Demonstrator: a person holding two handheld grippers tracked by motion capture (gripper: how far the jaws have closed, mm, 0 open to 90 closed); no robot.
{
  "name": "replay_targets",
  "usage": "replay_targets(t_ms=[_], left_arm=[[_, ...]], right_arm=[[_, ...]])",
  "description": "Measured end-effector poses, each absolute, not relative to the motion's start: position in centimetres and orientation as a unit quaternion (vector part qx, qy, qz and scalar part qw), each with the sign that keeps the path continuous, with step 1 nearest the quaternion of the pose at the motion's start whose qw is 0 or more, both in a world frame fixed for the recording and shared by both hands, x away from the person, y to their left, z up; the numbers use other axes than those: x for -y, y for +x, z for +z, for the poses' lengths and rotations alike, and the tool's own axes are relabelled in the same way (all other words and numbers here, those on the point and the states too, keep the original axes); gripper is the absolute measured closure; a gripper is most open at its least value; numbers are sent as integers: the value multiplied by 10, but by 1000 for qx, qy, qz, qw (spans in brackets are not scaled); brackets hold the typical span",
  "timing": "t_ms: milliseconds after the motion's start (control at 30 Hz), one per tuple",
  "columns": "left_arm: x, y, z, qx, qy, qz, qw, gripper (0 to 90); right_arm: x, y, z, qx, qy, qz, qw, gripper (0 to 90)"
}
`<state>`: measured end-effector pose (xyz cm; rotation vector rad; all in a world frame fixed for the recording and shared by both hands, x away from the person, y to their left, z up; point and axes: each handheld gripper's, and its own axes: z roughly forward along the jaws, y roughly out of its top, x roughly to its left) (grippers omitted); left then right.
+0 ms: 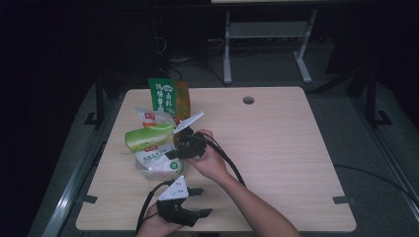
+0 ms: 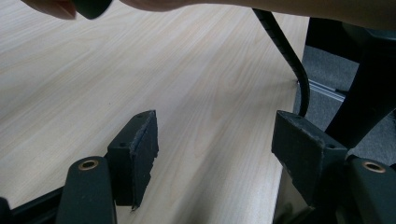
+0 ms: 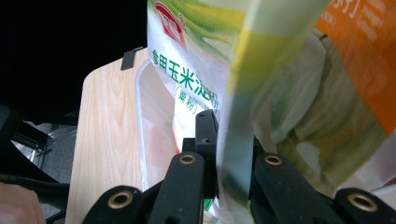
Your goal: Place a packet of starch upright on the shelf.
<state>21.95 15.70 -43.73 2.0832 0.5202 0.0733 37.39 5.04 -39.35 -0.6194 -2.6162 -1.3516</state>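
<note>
Right gripper (image 3: 229, 154) clamps the green-white pouch (image 3: 243, 84), as the right gripper view shows. Left gripper (image 2: 215, 154) rests spread over bare surface (image 2: 93, 84).

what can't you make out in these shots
- Clear tub, high view: contents hidden by the packets piled in it.
- Light green packet, right gripper view: blurred and cut off by the top edge; the right gripper is shut on it.
- Tall green packet, high view: print too small to read.
- Left gripper: open over bare table.
</note>
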Motion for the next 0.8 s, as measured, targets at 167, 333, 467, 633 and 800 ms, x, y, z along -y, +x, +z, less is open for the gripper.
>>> replay_targets(t_ms=[167, 333, 467, 633, 800], left_arm=[[-158, 221, -439, -217, 852, 32, 475, 314], [-158, 222, -439, -219, 853, 31, 473, 314], [-157, 223, -439, -219, 853, 34, 473, 311], [-159, 225, -439, -221, 852, 38, 473, 310], [-160, 227, -439, -224, 853, 46, 469, 303]], right_arm=[[-49, 374, -392, 868, -206, -446, 73, 799], [-43, 378, -386, 860, -204, -462, 73, 780], [-43, 376, -385, 867, -201, -451, 73, 858], [-43, 376, -387, 869, -200, -448, 72, 873], [-42, 376, -386, 871, -198, -445, 71, 812]])
